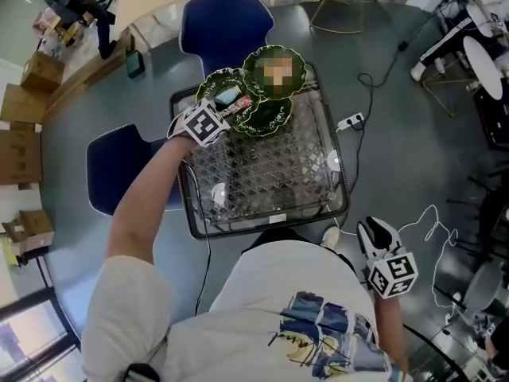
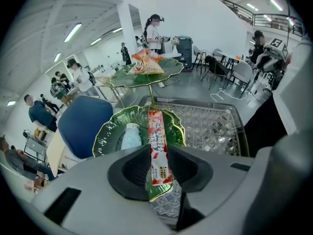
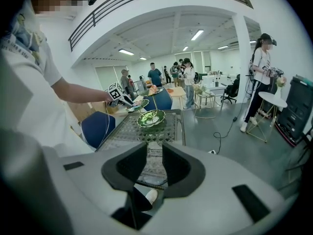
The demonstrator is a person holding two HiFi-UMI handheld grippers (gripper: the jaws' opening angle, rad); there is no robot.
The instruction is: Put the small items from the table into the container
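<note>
A tiered stand of green leaf-shaped dishes point(image 1: 269, 118) stands at the far end of the lattice-topped table point(image 1: 270, 177). My left gripper point(image 1: 224, 111) is over the lower left dish point(image 2: 110, 131), shut on a long red and white snack packet point(image 2: 157, 136) that points out over the dish. A small white bottle point(image 2: 130, 136) lies in that dish. The top dish point(image 2: 164, 71) holds orange snack bags point(image 2: 146, 63). My right gripper point(image 1: 370, 231) hangs off the table's near right corner, beside the person's body, open with nothing between its jaws point(image 3: 154, 163).
Two blue chairs point(image 1: 224, 24) point(image 1: 119, 165) stand at the table's far and left sides. A power strip with cable point(image 1: 350, 122) lies on the floor to the right. Several people point(image 3: 261, 77) stand around the room. Cardboard boxes point(image 1: 20, 102) sit at far left.
</note>
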